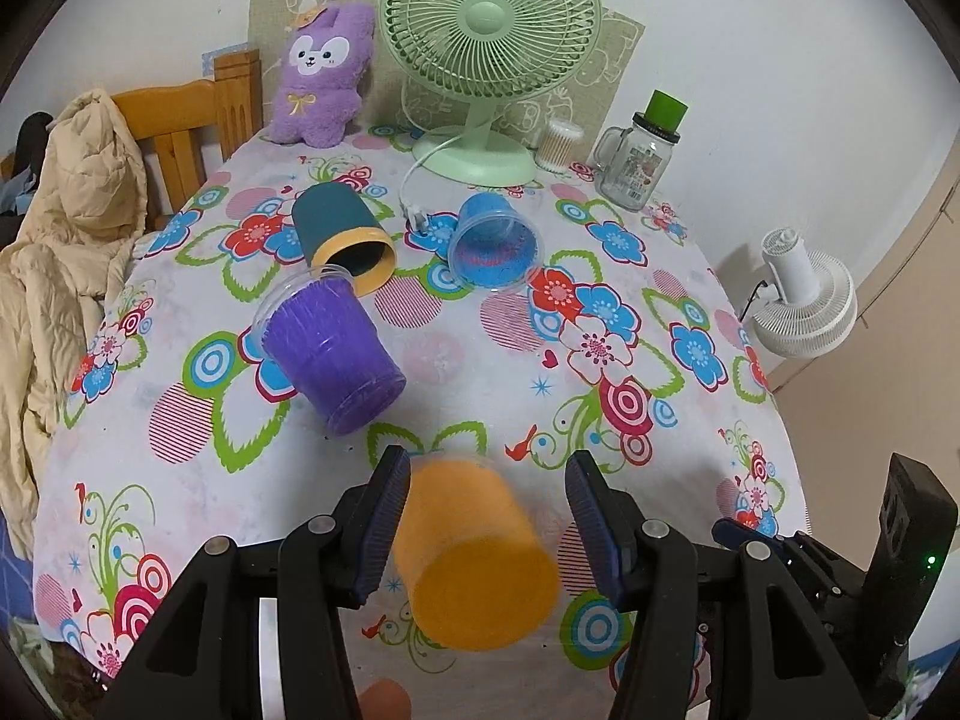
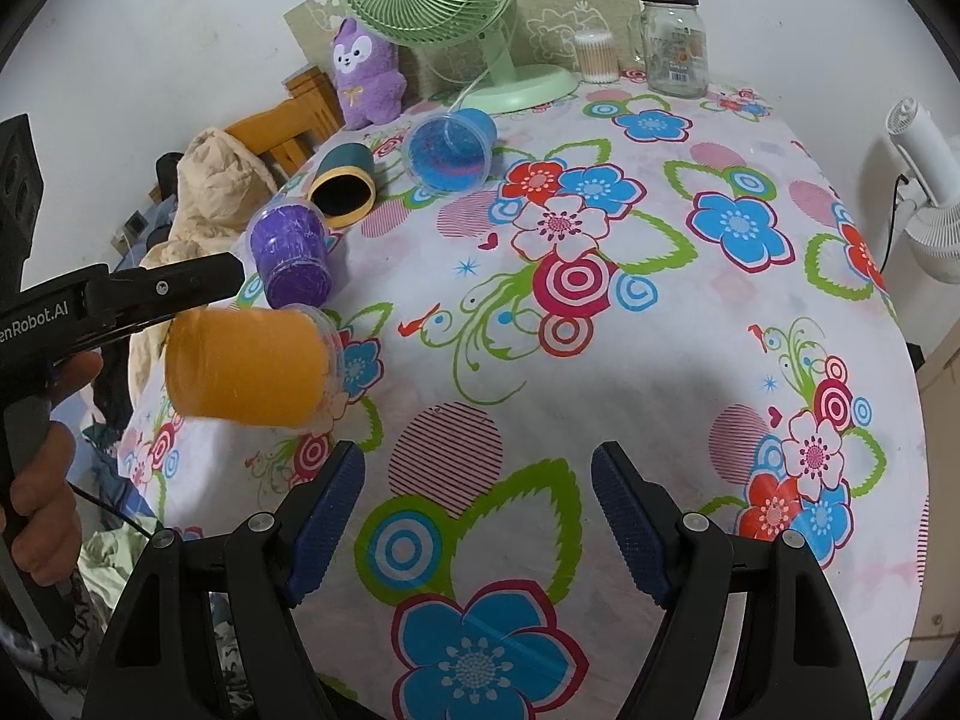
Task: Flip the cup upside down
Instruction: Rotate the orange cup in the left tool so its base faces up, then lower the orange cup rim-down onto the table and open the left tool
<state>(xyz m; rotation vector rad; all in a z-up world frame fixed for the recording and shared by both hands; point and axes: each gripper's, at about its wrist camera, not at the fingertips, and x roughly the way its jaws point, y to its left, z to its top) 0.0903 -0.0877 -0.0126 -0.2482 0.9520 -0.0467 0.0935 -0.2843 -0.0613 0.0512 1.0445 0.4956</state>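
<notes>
An orange cup (image 1: 474, 552) lies between the fingers of my left gripper (image 1: 489, 525), base toward the camera, blurred. The left finger touches it; the right finger stands apart, so the jaws are open. It also shows in the right wrist view (image 2: 249, 369), on its side, tilted, with the left gripper's finger (image 2: 180, 285) above it. A purple cup (image 1: 330, 354) lies on its side on the flowered tablecloth (image 1: 600, 360). A teal cup with yellow rim (image 1: 345, 237) and a blue cup (image 1: 495, 243) lie on their sides farther back. My right gripper (image 2: 477, 525) is open and empty over the cloth.
At the table's back stand a green fan (image 1: 486, 54), a purple plush toy (image 1: 321, 75), a glass jar with a green lid (image 1: 639, 159) and a cotton-swab box (image 1: 558, 144). A wooden chair with a beige jacket (image 1: 66, 228) is at left. A white fan (image 1: 804, 300) is at right.
</notes>
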